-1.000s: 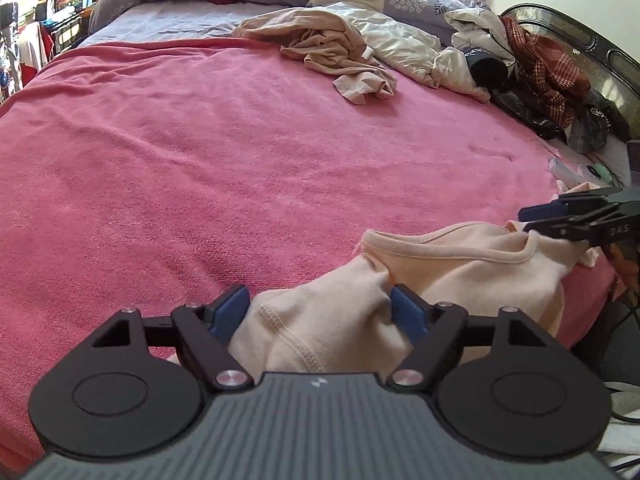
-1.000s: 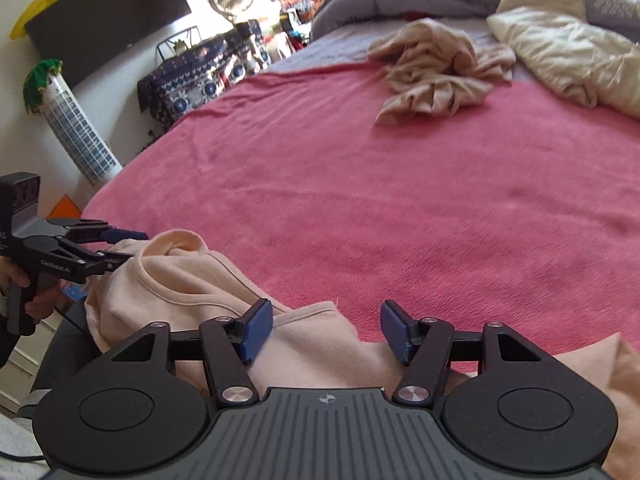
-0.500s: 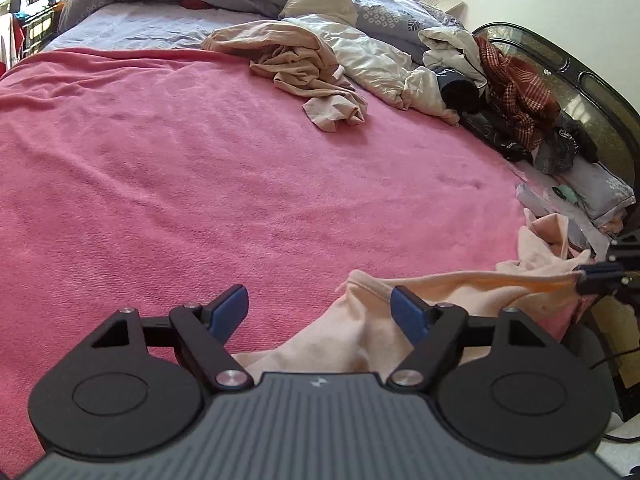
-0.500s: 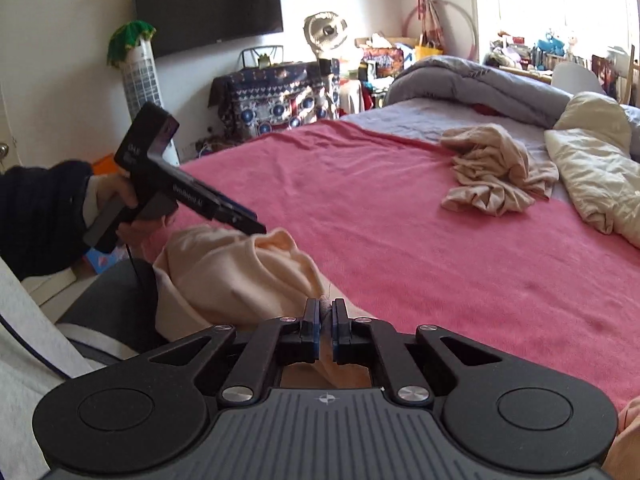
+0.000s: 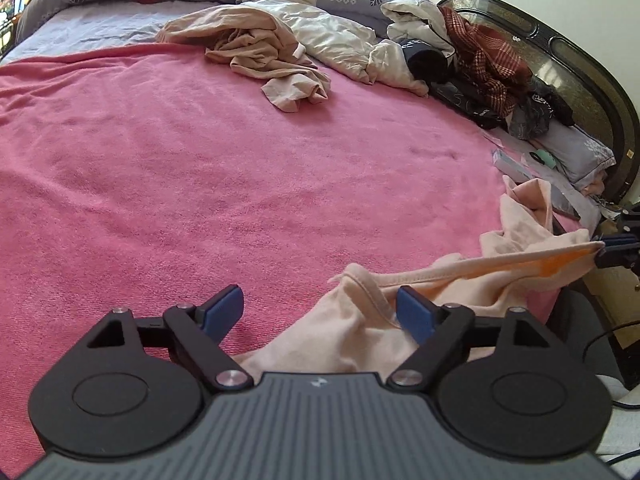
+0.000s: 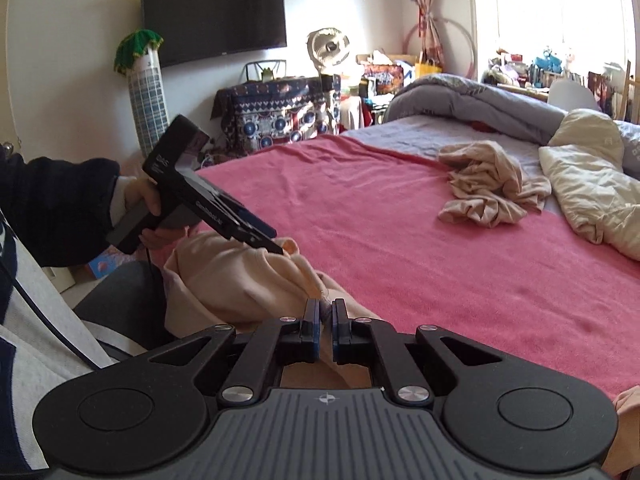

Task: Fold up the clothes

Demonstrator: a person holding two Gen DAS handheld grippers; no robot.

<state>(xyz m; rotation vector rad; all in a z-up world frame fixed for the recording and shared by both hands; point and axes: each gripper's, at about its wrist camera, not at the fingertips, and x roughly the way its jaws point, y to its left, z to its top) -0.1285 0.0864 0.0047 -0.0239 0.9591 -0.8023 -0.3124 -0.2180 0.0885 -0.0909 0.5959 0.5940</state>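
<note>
Left wrist view: the left tongs [image 5: 320, 310] are standing released, blue pads spread wide, hovering low over the near edge of the bed's pink blanket [image 5: 200, 168]. The peach garment [image 5: 360, 328] is lying bunched between and just ahead of the pads, its ribbed collar edge running beside the right-hand pad; whether that pad is touching the cloth cannot be told. From there a hem is stretching taut to the far right, where the right tongs [image 5: 604, 250] are pinching its end. A crumpled beige garment [image 5: 272, 64] is lying well apart at the far side of the bed, next to a cream quilt [image 5: 340, 44] and a pile of dark and plaid clothes [image 5: 488, 60]. Right wrist view: the right tongs [image 6: 325, 320] are clenched on a thin fold of the peach garment [image 6: 240, 276], with only a sliver of gap showing between the pads. The garment is heaped at the bed's near edge, partly over the person's lap. The left tongs [image 6: 276, 245], carried by a hand [image 6: 140, 196] in a dark sleeve, are angling down with the tips at the top of the heap.
</note>
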